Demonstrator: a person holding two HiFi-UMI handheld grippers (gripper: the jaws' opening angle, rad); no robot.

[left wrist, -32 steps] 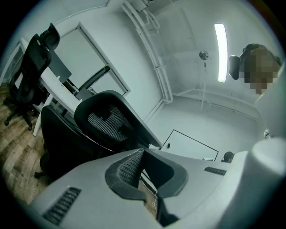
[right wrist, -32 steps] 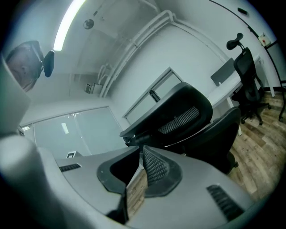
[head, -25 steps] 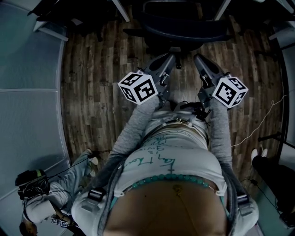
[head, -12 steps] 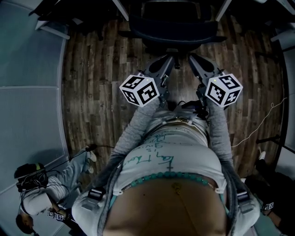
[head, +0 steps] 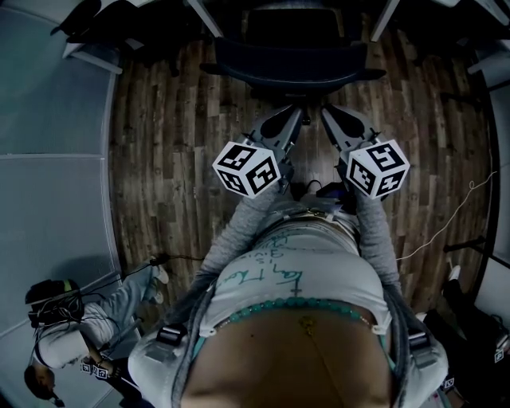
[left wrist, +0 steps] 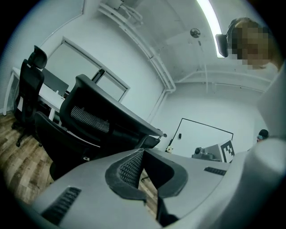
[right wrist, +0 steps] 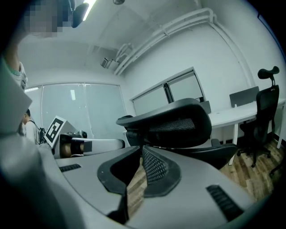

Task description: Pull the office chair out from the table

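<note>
The black office chair [head: 291, 57] stands at the top of the head view, its mesh backrest towards me and its seat under the white table [head: 201, 14]. My left gripper [head: 296, 113] and right gripper [head: 325, 111] point at the backrest side by side, just short of it. Both are shut with nothing between the pads. In the left gripper view the chair [left wrist: 100, 127] rises beyond the closed left gripper [left wrist: 142, 151]. The right gripper view shows the backrest [right wrist: 174, 127] just past the closed right gripper [right wrist: 142, 147]. No contact with the chair is visible.
Wooden floor [head: 159, 159] runs under the chair. A grey partition [head: 48, 159] lines the left side. A person [head: 64, 339] sits low at the bottom left. A white cable [head: 446, 223] trails on the right. A second black chair [right wrist: 263, 103] stands at the table further along.
Both marker cubes have drawn closer together, the right one rolling. The chair's backrest now sits higher in the head view, with both grippers still pointing at it.
</note>
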